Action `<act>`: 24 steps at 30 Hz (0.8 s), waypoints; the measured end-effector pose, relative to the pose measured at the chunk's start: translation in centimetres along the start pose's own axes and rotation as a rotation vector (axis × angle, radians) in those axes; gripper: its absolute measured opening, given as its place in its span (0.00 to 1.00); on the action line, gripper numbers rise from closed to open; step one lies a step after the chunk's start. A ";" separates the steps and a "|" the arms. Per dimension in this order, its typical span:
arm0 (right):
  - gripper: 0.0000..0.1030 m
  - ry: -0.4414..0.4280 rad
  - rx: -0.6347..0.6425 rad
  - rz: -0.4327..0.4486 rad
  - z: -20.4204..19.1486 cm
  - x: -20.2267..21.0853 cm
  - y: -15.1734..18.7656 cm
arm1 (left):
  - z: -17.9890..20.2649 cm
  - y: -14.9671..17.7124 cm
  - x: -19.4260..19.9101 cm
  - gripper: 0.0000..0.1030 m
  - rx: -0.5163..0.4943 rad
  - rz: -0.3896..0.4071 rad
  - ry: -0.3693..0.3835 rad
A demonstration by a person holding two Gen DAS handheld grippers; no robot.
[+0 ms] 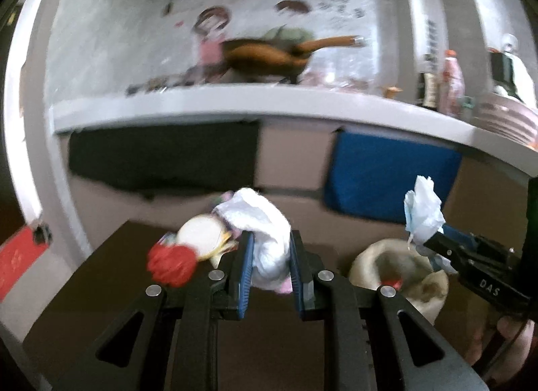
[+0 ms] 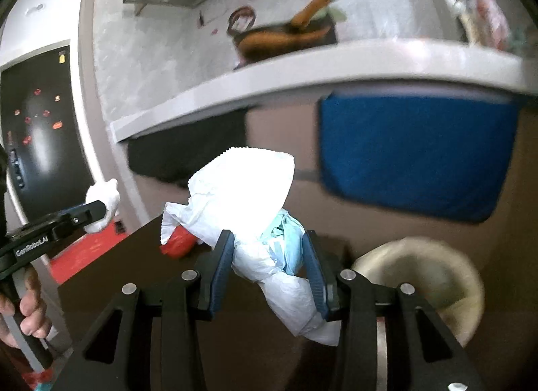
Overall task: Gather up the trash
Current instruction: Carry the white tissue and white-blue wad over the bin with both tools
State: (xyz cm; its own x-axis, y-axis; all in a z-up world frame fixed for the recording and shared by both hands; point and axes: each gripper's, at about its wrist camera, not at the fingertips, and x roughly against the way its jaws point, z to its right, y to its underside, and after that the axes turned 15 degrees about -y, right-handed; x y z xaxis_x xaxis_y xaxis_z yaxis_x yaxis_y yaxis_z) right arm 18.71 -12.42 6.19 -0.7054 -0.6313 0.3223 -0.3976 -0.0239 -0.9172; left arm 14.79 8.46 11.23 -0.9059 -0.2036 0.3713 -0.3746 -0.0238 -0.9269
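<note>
Both grippers clamp crumpled tissue (image 1: 269,239); only the right wrist view shows the refrigerator (image 2: 40,142).

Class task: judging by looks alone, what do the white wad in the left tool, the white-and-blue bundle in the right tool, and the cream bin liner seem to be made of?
Crumpled white wad: likely soft tissue paper; matte, fuzzy folds.
White-and-blue crinkled bundle: probably thin paper wrapping; a serrated edge and sharp creases.
Cream bin liner: seemingly thin plastic film; it drapes limply, though blur leaves this uncertain.
</note>
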 end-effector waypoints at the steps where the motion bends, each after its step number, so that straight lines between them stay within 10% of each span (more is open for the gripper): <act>1: 0.38 0.014 0.005 0.010 0.3 0.6 -0.2 | 1.2 -0.2 0.3 0.20 -0.012 0.018 0.016; 24: 0.38 0.250 -0.106 0.086 11.0 9.8 0.4 | 17.3 2.3 -3.8 0.20 -0.065 -0.070 0.280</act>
State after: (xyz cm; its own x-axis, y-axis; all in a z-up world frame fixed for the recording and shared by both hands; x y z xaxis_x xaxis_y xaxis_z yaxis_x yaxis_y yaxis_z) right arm 18.08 -27.16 6.36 -0.8570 -0.4161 0.3041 -0.3798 0.1111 -0.9184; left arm 20.76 -7.72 6.76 -0.8934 0.0749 0.4430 -0.4415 0.0362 -0.8965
